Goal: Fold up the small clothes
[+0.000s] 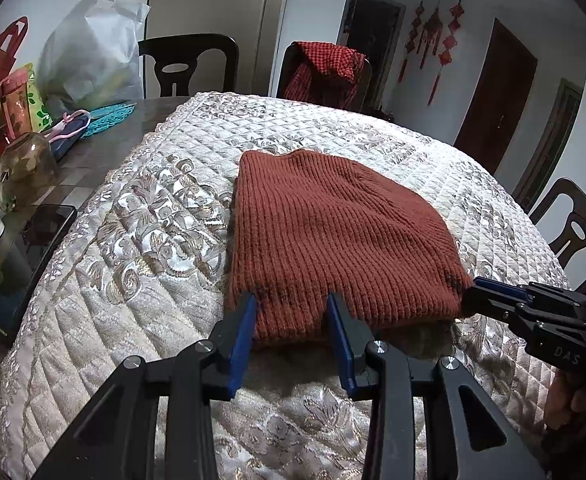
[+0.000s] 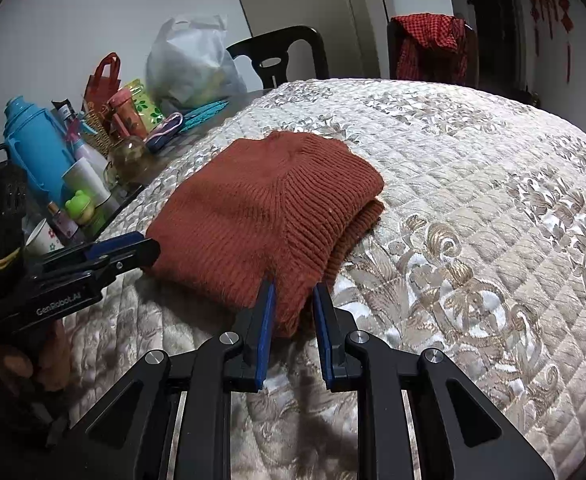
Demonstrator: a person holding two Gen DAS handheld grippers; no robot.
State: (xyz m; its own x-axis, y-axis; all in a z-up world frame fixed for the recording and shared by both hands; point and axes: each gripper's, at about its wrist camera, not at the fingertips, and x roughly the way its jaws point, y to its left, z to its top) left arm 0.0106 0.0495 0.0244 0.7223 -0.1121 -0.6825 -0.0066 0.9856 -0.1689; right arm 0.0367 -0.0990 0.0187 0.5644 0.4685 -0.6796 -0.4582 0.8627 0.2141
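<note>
Item: rust-red ribbed knit garment [image 1: 333, 232], folded into a thick stacked bundle, lying near the middle of a quilted cream cover [image 1: 141, 248] with a floral pattern, spread over the worktop. Left gripper [image 1: 291, 300]: blue-padded fingers [image 1: 243, 332] set apart, straddling the near edge of the bundle at its left corner; whether the pads press the knit cannot be told. Right gripper [image 2: 293, 286]: jaws narrower, either side of the near right corner of the bundle, the knit edge between the pads; firm clamping cannot be told. Each gripper shows at the margin of the other's view, with part of a hand [image 2: 33, 360] on the handle. Uncovered strip of worktop [image 1: 93, 152] to the left holds: blue thermos flask [image 2: 33, 148], white plastic bag [image 1: 93, 56], red gift bag [image 2: 103, 80], small glass jar [image 1: 29, 164], green frog figure [image 2: 81, 204], dark phone [image 1: 45, 236]. Behind: black chairs, one [image 1: 325, 72] draped with red checked cloth [image 1: 329, 68]; red hanging ornaments [image 1: 433, 36] on the wall.
</note>
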